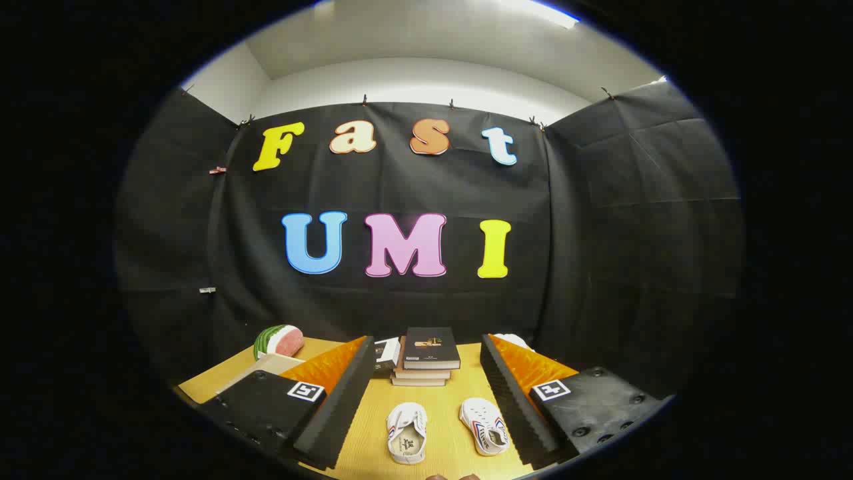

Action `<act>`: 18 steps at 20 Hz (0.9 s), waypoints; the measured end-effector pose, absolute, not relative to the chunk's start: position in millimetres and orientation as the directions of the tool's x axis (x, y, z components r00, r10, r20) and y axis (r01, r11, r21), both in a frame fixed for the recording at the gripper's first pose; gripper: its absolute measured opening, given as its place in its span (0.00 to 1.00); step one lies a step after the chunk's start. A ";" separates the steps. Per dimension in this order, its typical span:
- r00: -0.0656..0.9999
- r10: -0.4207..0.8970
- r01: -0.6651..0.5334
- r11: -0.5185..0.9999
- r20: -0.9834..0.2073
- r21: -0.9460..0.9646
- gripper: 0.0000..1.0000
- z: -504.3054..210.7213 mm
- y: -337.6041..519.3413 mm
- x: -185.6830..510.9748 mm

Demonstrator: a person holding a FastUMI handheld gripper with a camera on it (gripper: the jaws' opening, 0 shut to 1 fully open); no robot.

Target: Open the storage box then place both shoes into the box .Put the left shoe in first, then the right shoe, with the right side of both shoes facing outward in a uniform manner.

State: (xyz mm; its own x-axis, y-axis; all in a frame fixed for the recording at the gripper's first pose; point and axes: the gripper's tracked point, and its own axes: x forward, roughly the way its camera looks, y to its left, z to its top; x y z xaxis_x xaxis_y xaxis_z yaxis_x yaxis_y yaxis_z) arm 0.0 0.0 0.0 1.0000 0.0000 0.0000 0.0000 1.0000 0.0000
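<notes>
- Two white shoes lie nearest the camera on the wooden table [373, 427], between the gripper's fingers and just ahead of them.
- Taking the gap between the shoes as the clock's centre, one shoe [407, 432] lies at nine o'clock and the other shoe [485, 425] at three o'clock, a bare strip of table between them.
- Both shoes show their open insides; their toes point toward twelve o'clock.
- Which is the left shoe and which the right is hard to tell from this angle.
- The gripper [426, 400] hangs above the table with its fingers spread wide, one finger [336, 400] at nine o'clock and one at three o'clock; they hold nothing.
- No storage box can be made out with certainty, so the opening step looks not yet begun; a pale flat object [266, 365] at ten o'clock might be part of it, but this is unclear.
- To do this step well, I judge the box should be found and opened before either shoe is touched.
- A stack of books [426, 360] stands at twelve o'clock, beyond the shoes, near enough to crowd a forward reach.
- A watermelon slice [278, 341] sits at ten o'clock, well apart.
- A small white object [513, 341] peeks out at one o'clock, too hidden to name.
</notes>
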 end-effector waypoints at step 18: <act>0.993 -0.094 0.093 0.996 -0.076 -0.020 0.97 -26.5 -18.6 17.8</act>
